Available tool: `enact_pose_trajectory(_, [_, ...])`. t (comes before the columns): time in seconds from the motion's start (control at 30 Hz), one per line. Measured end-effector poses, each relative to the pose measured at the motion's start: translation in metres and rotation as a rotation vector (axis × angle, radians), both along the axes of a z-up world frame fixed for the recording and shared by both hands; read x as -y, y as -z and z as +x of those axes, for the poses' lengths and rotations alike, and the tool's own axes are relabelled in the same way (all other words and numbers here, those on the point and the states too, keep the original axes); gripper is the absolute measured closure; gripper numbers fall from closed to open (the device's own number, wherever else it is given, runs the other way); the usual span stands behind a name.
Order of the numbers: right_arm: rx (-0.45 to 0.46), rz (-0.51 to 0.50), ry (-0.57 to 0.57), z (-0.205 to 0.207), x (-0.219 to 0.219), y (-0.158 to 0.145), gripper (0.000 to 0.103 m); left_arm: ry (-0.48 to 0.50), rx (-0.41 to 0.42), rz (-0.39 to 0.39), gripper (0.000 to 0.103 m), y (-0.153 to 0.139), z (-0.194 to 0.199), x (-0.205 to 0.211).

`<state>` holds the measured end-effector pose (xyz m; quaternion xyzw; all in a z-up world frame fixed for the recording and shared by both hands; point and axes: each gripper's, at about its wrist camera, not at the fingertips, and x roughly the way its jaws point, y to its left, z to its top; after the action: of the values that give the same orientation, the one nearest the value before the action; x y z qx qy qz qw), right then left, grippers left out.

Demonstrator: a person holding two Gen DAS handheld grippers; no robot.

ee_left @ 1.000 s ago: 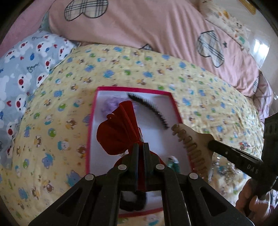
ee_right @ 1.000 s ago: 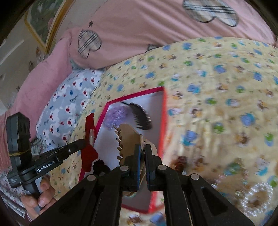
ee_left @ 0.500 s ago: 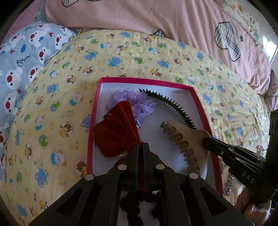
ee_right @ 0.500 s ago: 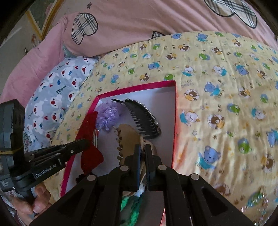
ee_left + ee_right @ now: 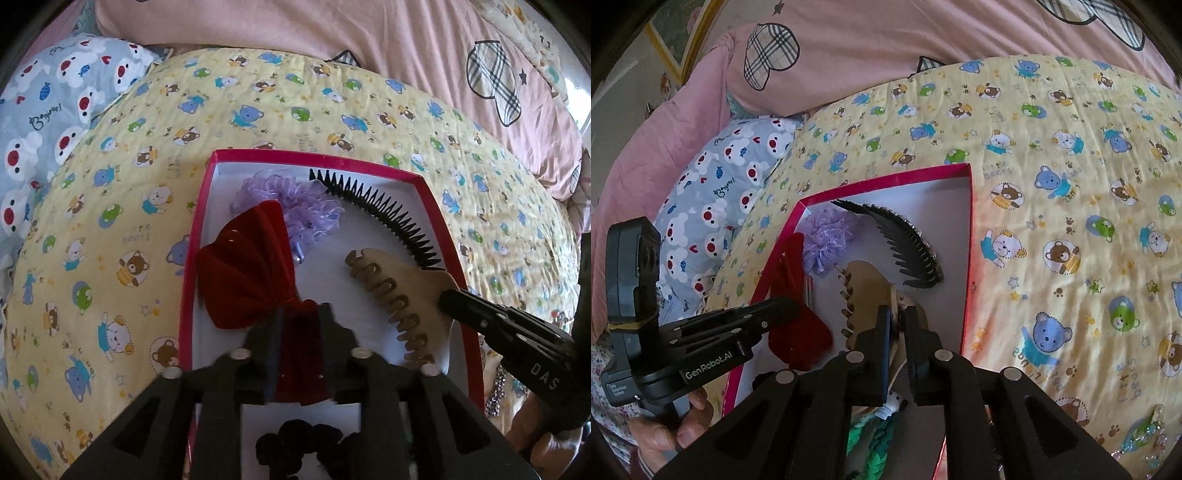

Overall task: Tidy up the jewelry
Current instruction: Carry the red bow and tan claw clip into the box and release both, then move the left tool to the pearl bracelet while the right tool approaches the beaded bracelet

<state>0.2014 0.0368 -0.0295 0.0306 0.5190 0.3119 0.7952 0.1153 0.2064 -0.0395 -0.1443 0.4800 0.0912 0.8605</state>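
A red-rimmed white box lies on the yellow bear quilt. A red velvet bow lies at the box's left side. My left gripper has its jaws opening, and the bow's middle sits between them with the pads off it. A beige claw clip lies at the box's right side. My right gripper has its jaws opening a little, with the clip's thin edge in the narrow gap.
Inside the box are a purple scrunchie, a black toothed headband, a black scrunchie and a green braided piece. A sparkly piece lies on the quilt to the right. Pink and blue pillows lie behind.
Both grippers came down into the box, one with the bow and one with the clip. The left jaws, shut on the bow before, now stand apart. The right jaws have parted slightly.
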Motion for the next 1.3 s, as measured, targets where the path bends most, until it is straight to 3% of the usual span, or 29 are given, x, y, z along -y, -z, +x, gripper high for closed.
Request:
enact_pose_trajectory(0.07, [-0.006,0.008,-0.001,0.0,0.001,-0.001,0.09,-0.01,0.004,0.012,0.064,-0.002,-0.003,0.0])
enact_pose_trajectory(0.2, [-0.011,0.03,0.008,-0.004,0.006,-0.008,0.072,-0.027,0.017,-0.002,0.055,-0.01,-0.014,0.0])
enact_pose_trajectory(0.27, [-0.006,0.05,0.01,-0.008,0.013,-0.017,0.069,-0.036,0.031,-0.002,0.048,-0.017,-0.022,0.0])
enact_pose_trajectory(0.4, [0.02,0.08,0.027,-0.022,0.033,-0.039,0.063,-0.044,0.073,-0.02,0.044,-0.036,-0.043,0.006])
enact_pose_trajectory(0.87, [0.058,0.053,0.204,-0.072,0.165,-0.079,0.06,0.11,0.133,-0.105,0.044,-0.075,-0.093,0.079])
enact_pose_trajectory(1.3, [0.064,-0.018,0.383,-0.102,0.271,-0.078,0.06,0.27,0.086,-0.12,0.044,-0.068,-0.085,0.149])
